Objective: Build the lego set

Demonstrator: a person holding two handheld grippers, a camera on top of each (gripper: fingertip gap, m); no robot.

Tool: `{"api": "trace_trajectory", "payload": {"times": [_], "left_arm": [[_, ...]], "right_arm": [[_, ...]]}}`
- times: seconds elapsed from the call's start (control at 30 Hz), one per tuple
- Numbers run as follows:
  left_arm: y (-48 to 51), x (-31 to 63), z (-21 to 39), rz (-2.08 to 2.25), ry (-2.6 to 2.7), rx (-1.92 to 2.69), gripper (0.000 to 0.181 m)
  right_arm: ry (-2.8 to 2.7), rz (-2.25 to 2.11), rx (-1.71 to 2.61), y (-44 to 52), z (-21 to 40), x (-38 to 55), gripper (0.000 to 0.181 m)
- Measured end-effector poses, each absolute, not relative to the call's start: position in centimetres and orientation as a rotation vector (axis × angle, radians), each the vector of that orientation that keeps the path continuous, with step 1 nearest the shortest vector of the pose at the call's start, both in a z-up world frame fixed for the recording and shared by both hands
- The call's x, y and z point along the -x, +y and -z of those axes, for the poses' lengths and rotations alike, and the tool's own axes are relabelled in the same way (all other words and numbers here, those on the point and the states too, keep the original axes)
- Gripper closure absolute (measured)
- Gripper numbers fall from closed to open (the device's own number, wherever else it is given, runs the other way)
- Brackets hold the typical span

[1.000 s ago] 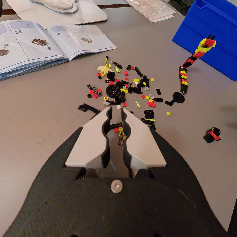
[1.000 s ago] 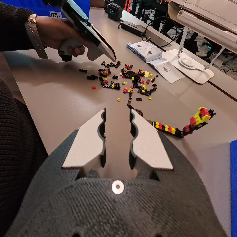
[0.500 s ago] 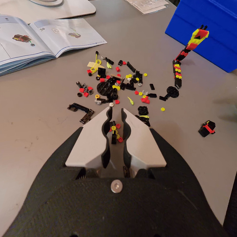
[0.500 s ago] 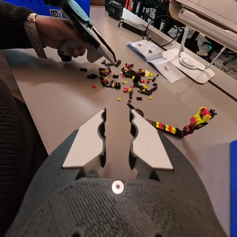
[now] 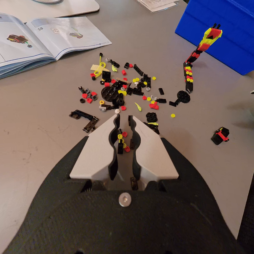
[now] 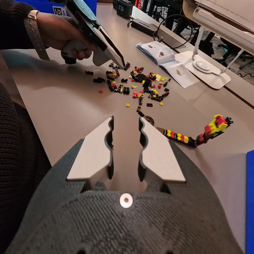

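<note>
**Left claw low over the loose bricks, right claw open and empty**

The left claw (image 5: 123, 116) sits at the centre of its own view with its grey fingers narrowly parted and nothing gripped between them; a few small black, yellow and red pieces lie on the grey desk (image 5: 41, 137) seen through the gap. In the right wrist view the same left claw (image 6: 123, 66), held by a hand (image 6: 60, 37), points down at the upper left of the frame, its tips at the near edge of the scattered pile of small black, red and yellow lego pieces (image 5: 123, 89).

The right claw (image 6: 126, 119) hangs at the centre of its view, its fingers clearly apart and holding nothing, with bare desk beneath.

Right of the pile lies the long black, red and yellow snake-like lego build (image 5: 192, 66), its head raised in front of the blue plastic bin (image 5: 226, 34) at the upper right. A small black and red lego block (image 5: 220, 135) sits apart at the right edge. The open paper instruction booklet (image 5: 48, 41) lies at the upper left, just before a white flat lamp base (image 6: 206, 70).
</note>
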State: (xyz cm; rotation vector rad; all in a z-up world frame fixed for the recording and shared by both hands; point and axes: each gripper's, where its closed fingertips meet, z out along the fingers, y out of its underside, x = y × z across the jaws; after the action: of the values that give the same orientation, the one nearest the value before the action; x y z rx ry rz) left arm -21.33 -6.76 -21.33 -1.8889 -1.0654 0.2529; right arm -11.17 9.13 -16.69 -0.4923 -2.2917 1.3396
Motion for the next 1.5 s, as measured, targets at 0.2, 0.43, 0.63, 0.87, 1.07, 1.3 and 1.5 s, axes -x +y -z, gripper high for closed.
{"api": "trace_trajectory", "payload": {"times": [0.2,0.43,0.63,0.87,1.07,1.3,1.5], "left_arm": [[-6.7,21.3,21.4,-0.25,-1.063,1.894,0.168],[-6.7,21.3,21.4,-0.247,-1.063,1.895,0.168],[-6.6,21.2,21.5,-0.247,-1.062,1.897,0.167],[-6.6,21.2,21.6,-0.243,-1.062,1.901,0.167],[-6.4,21.1,21.8,-0.247,-1.054,1.915,0.167],[-6.2,20.9,22.0,-0.253,-1.04,1.935,0.167],[-6.2,20.9,21.9,-0.249,-1.042,1.93,0.167]], "right_arm": [[-2.296,-1.331,0.487,9.1,16.8,11.1,0.147],[-2.299,-1.328,0.485,9.1,16.9,11.1,0.147],[-2.3,-1.326,0.482,9.1,16.9,11.1,0.147],[-2.302,-1.323,0.481,9.0,17.0,11.1,0.147],[-2.304,-1.321,0.481,9.0,17.0,11.1,0.147],[-2.321,-1.351,0.453,8.6,16.9,10.5,0.146],[-2.399,-1.327,0.366,7.7,17.9,9.2,0.14]]}}
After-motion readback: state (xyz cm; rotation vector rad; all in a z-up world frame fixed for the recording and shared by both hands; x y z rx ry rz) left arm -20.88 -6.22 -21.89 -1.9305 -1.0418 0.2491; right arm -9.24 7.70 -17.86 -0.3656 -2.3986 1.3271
